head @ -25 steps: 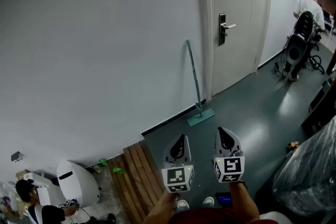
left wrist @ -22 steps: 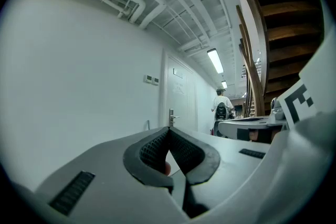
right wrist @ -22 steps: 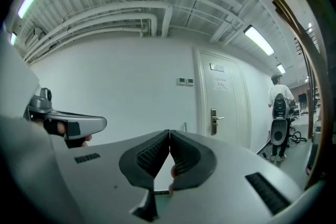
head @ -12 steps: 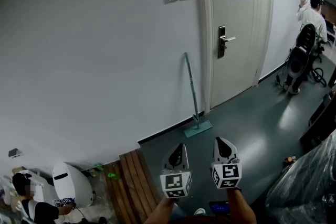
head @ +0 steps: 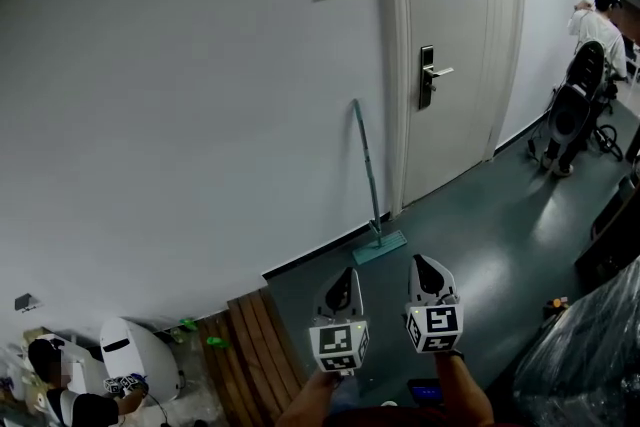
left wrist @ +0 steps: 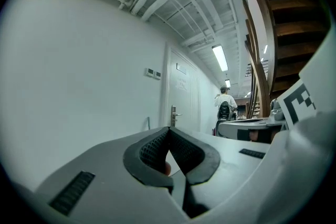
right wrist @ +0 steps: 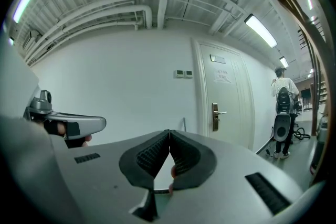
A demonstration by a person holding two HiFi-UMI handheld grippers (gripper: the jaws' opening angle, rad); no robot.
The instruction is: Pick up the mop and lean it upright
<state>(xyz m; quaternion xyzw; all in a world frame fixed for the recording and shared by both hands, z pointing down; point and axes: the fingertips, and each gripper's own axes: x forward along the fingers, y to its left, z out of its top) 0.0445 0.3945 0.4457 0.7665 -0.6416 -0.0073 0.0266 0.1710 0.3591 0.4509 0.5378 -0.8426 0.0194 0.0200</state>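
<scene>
Grey floor [head: 480,235] underfoot: left claw [head: 344,277] and right claw [head: 428,265] both pinched shut on nothing. Well ahead of them, the mop [head: 369,170] leans upright against the white wall [head: 200,115] beside the door [head: 450,25]; both gripper views hide all but its handle tip.

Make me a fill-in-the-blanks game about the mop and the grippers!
The mop leans on the white ____.
Its flat head rests on the ____.
Right of the mop is a closed ____.
The left hand-held gripper and the right hand-held gripper both have their jaws ____.
Missing words: wall, floor, door, shut.
</scene>
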